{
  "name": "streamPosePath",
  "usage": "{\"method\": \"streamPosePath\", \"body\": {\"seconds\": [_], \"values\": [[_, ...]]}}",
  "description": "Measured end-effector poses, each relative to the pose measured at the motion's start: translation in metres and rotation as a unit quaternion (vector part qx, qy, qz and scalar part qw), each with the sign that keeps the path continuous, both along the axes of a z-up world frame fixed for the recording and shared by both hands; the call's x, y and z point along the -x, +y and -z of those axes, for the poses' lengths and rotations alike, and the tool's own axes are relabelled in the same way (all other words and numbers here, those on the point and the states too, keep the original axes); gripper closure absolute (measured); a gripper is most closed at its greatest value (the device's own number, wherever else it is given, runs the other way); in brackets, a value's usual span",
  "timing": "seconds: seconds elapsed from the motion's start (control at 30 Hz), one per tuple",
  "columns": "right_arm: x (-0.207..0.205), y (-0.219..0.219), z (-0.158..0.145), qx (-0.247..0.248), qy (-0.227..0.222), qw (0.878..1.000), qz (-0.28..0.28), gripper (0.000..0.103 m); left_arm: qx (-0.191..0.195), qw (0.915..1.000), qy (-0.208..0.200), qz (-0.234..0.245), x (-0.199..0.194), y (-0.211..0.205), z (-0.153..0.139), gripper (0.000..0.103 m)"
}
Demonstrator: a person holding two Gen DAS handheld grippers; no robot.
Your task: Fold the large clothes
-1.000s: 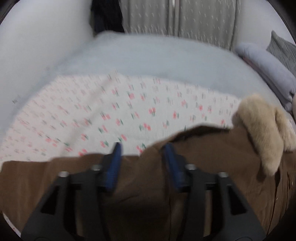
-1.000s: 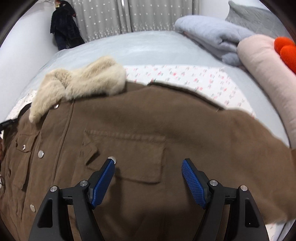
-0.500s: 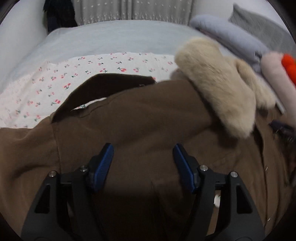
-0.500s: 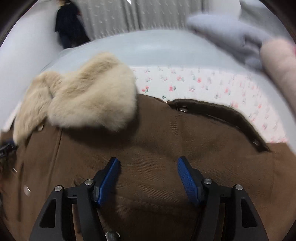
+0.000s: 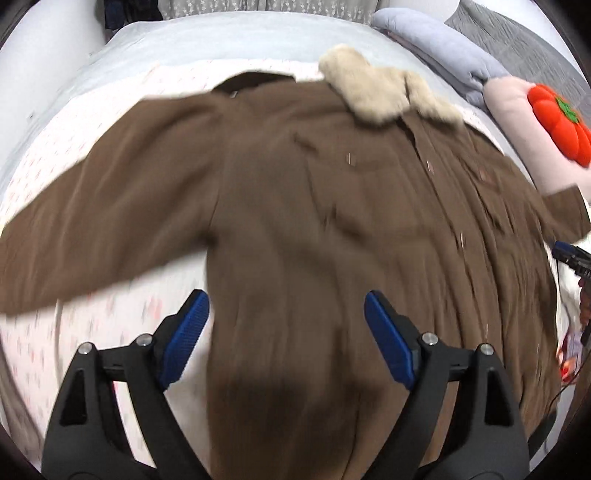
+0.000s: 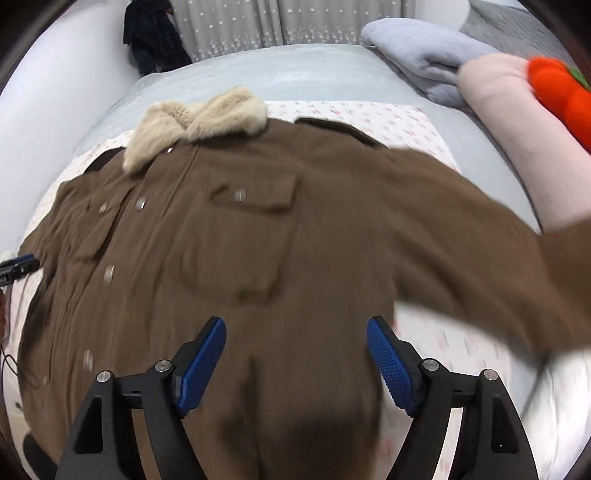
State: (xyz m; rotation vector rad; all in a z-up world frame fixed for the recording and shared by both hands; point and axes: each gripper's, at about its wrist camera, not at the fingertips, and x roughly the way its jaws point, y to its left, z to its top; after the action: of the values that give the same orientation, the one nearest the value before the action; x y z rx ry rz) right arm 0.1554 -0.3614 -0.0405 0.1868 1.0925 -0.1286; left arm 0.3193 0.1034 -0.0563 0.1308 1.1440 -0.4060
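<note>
Both grippers, left (image 5: pixel 286 336) and right (image 6: pixel 295 356), are hovering spread and empty over brown coat (image 5: pixel 314 206), which is lying spread face-up on floral sheet (image 6: pixel 369 118), sleeves out, folding not yet begun.

Left wrist view: set low behind the left gripper (image 5: pixel 286 332), facing forward along its blue fingers across the brown coat (image 5: pixel 314 206) toward the curtain (image 5: pixel 280 5) — nearest to the coat's left half and sleeve. Right wrist view: same forward facing from behind the right gripper (image 6: pixel 295 354), nearest to the coat's (image 6: pixel 280 240) right half. Shared ground: coat front, fur collar (image 5: pixel 384 96) (image 6: pixel 192 127), grey blanket (image 5: pixel 439 55) (image 6: pixel 424 55), orange plush (image 5: pixel 561 118) (image 6: pixel 557 88) — each view catches the other gripper's tip at its frame edge.
</note>
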Motion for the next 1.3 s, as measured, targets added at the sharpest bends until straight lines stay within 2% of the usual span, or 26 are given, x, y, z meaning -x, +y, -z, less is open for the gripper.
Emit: {"method": "streamPosePath", "body": {"seconds": [0.1, 0.27, 0.37, 0.43, 0.5, 0.53, 0.63, 0.7, 0.8, 0.83, 0.87, 0.93, 1.03, 1.07, 1.1, 1.17, 1.23, 1.27, 1.3], "values": [[0.043, -0.010, 0.005, -0.023, 0.001, 1.000, 0.019, 0.022, 0.005, 0.9998, 0.015, -0.016, 0.035, 0.029, 0.002, 0.017], [0.103, -0.014, 0.027, -0.066, 0.014, 0.997, 0.031, 0.021, 0.038, 0.9968, 0.051, -0.048, 0.090, 0.081, 0.021, 0.017], [0.136, -0.013, 0.047, -0.107, 0.026, 0.993, 0.034, 0.021, 0.060, 0.9915, 0.090, -0.073, 0.114, 0.103, 0.041, 0.017], [0.153, -0.007, 0.064, -0.145, 0.034, 0.988, 0.032, 0.021, 0.089, 0.9856, 0.118, -0.082, 0.131, 0.115, 0.055, 0.017], [0.164, -0.004, 0.069, -0.158, 0.020, 0.987, 0.031, 0.021, 0.111, 0.9859, 0.100, -0.075, 0.148, 0.121, 0.055, 0.017], [0.171, -0.002, 0.067, -0.167, 0.010, 0.985, 0.030, 0.021, 0.129, 0.9838, 0.104, -0.070, 0.157, 0.124, 0.055, 0.017], [0.191, 0.000, 0.070, -0.246, 0.007, 0.969, 0.032, 0.021, 0.185, 0.9732, 0.124, -0.058, 0.178, 0.129, 0.057, 0.017], [0.202, 0.004, 0.074, -0.275, 0.007, 0.961, 0.032, 0.023, 0.214, 0.9668, 0.133, -0.044, 0.191, 0.130, 0.056, 0.019], [0.221, 0.010, 0.082, -0.322, 0.013, 0.946, 0.035, 0.032, 0.239, 0.9597, 0.141, -0.041, 0.209, 0.128, 0.059, 0.036], [0.228, 0.014, 0.084, -0.323, 0.017, 0.946, 0.032, 0.044, 0.240, 0.9590, 0.143, -0.045, 0.213, 0.127, 0.061, 0.058], [0.231, 0.016, 0.084, -0.312, 0.020, 0.950, 0.029, 0.064, 0.246, 0.9563, 0.150, -0.052, 0.216, 0.127, 0.063, 0.082], [0.237, 0.018, 0.076, -0.286, 0.012, 0.957, 0.036, 0.090, 0.253, 0.9521, 0.150, -0.084, 0.222, 0.130, 0.058, 0.085], [0.258, 0.003, 0.030, -0.237, -0.046, 0.969, 0.051, 0.093, 0.270, 0.9542, 0.089, -0.093, 0.236, 0.141, 0.020, 0.088], [0.262, -0.003, 0.023, -0.236, -0.050, 0.969, 0.056, 0.094, 0.264, 0.9572, 0.067, -0.099, 0.240, 0.145, 0.008, 0.091], [0.265, -0.012, 0.019, -0.225, -0.048, 0.971, 0.067, 0.094, 0.259, 0.9587, 0.061, -0.101, 0.242, 0.149, 0.005, 0.091], [0.261, -0.018, 0.028, -0.205, -0.017, 0.976, 0.076, 0.094, 0.240, 0.9604, 0.091, -0.109, 0.239, 0.150, 0.023, 0.091], [0.249, -0.007, 0.053, -0.177, 0.035, 0.981, 0.075, 0.094, 0.184, 0.9685, 0.124, -0.113, 0.235, 0.138, 0.055, 0.090], [0.242, 0.001, 0.067, -0.148, 0.062, 0.985, 0.071, 0.093, 0.164, 0.9720, 0.128, -0.110, 0.234, 0.130, 0.066, 0.090], [0.238, 0.007, 0.073, -0.132, 0.071, 0.986, 0.070, 0.093, 0.160, 0.9742, 0.118, -0.107, 0.235, 0.127, 0.063, 0.090]]}}
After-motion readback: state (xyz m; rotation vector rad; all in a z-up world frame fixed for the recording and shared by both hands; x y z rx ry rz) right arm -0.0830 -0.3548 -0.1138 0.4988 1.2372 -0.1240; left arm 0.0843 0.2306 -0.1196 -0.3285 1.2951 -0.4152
